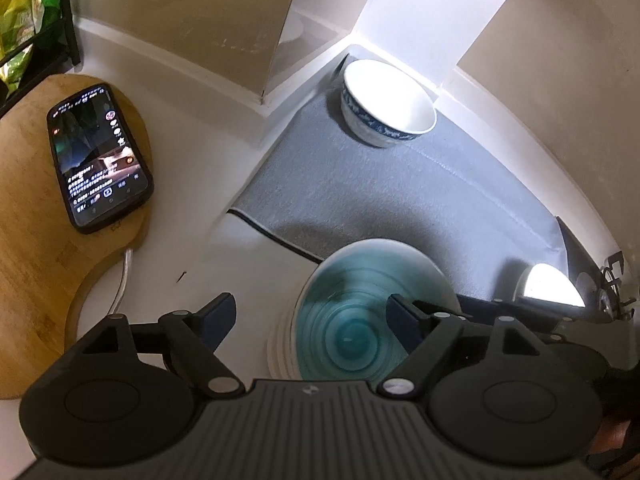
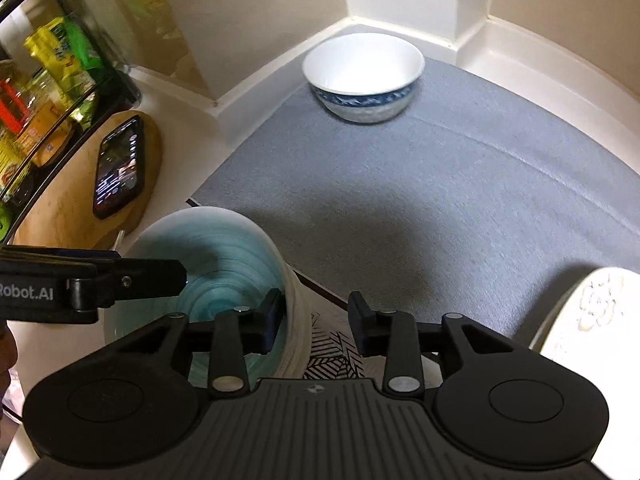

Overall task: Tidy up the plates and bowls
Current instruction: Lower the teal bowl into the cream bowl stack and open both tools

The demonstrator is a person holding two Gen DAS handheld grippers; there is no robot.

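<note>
Your left gripper (image 1: 308,316) stands wide apart, holding nothing; its right finger hangs over the teal bowl (image 1: 352,320), which tops a stack of bowls (image 2: 296,320) on the tabletop (image 1: 192,248), directly below and ahead of that gripper. To its left lie a phone (image 1: 100,156) on a wooden board (image 1: 36,240), well clear.

Your right gripper (image 2: 316,320) is partly open and empty too. Its left finger sits inside the teal bowl's rim and its right finger outside the stack's white wall, so the wall stands between the pads, seemingly without being pressed.

Expect glazed ceramic: stiff, slick, heavy as a stack, and quick to chip. Pinch a single rim, one pad inside and one outside, and lift straight up, since nested bowls may cling and drag the one beneath.

Far ahead of both grippers, the blue-patterned white bowl (image 2: 362,76) rests on the grey mat (image 2: 440,184). To the right gripper's lower right, a white embossed plate (image 2: 588,312) shows its edge; it is thin, so take it by the lip.
</note>
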